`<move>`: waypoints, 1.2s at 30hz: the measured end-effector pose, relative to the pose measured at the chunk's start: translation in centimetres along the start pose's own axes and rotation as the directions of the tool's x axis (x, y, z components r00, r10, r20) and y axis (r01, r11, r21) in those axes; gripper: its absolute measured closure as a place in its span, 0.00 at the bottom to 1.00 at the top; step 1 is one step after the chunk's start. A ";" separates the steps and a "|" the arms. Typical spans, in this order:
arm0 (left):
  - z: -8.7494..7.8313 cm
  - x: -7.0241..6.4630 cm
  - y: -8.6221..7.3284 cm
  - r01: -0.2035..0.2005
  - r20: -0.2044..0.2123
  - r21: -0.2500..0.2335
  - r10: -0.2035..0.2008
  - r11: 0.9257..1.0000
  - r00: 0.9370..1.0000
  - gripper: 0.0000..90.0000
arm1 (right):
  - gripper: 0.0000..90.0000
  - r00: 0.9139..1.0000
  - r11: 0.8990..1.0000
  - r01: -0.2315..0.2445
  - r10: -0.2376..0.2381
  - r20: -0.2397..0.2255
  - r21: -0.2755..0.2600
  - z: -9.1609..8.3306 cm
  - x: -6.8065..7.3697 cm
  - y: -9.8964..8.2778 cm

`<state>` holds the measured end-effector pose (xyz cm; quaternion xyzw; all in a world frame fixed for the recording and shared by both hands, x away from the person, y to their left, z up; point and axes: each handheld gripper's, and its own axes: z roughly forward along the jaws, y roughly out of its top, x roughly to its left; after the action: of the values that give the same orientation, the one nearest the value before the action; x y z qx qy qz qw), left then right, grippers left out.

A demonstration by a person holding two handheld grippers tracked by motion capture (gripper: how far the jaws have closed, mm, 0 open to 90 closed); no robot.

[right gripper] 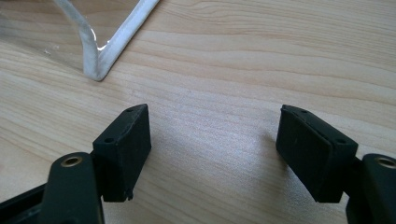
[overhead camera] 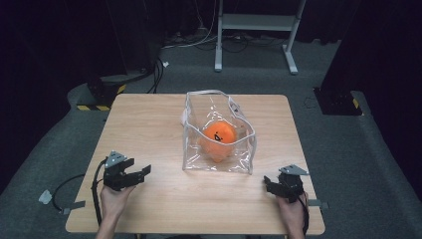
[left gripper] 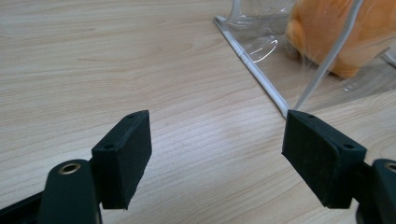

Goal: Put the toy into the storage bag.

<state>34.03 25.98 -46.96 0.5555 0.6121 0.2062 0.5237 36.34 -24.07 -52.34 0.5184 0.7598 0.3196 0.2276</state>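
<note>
A clear plastic bag (overhead camera: pixel 219 164) with white trim and a handle stands upright in the middle of the wooden table (overhead camera: pixel 149 124). Inside it rests an orange plush ball (overhead camera: pixel 219 137) with a black mark. My left gripper (overhead camera: pixel 142 174) sits near the table's front left, open with nothing between its jaws. In the left gripper view the bag's near corner (left gripper: pixel 261 79) and the orange plush ball (left gripper: pixel 336 32) lie ahead, beyond the left gripper (left gripper: pixel 217 158). My right gripper (overhead camera: pixel 267 183) rests at the front right, open and empty. The right gripper (right gripper: pixel 212 156) faces bare wood, with the bag's corner (right gripper: pixel 98 65) ahead.
Beyond the table is grey carpet with a white metal frame (overhead camera: pixel 256 30) at the back. Black boxes with yellow-black tape (overhead camera: pixel 99 97) stand at the far left, and another dark box (overhead camera: pixel 338 102) sits at the far right. Cables trail off the table's front left edge.
</note>
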 end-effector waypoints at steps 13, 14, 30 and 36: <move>0.8 0.8 -0.5 0.022 -0.010 -0.016 -0.022 1.000 1.000 0.26 | 0.29 1.000 1.000 -0.001 0.001 0.001 0.000 0.0 0.0 0.0; 0.9 0.8 -0.6 0.022 -0.014 -0.018 -0.022 1.000 1.000 0.26 | 0.29 1.000 1.000 -0.001 0.001 0.001 0.000 0.0 0.0 0.0; 2.3 1.2 -1.4 0.015 -0.038 -0.021 -0.015 1.000 0.999 0.26 | 0.29 1.000 1.000 -0.002 0.002 0.001 -0.001 0.0 0.0 0.0; 3.1 1.4 -1.6 0.032 -0.051 -0.032 -0.033 0.999 0.998 0.26 | 0.29 1.000 1.000 -0.002 0.002 0.001 0.000 0.0 0.0 0.0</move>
<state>36.21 25.75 -50.05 0.5318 0.6311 0.2213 0.5196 36.34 -24.06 -52.34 0.5194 0.7590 0.3196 0.2279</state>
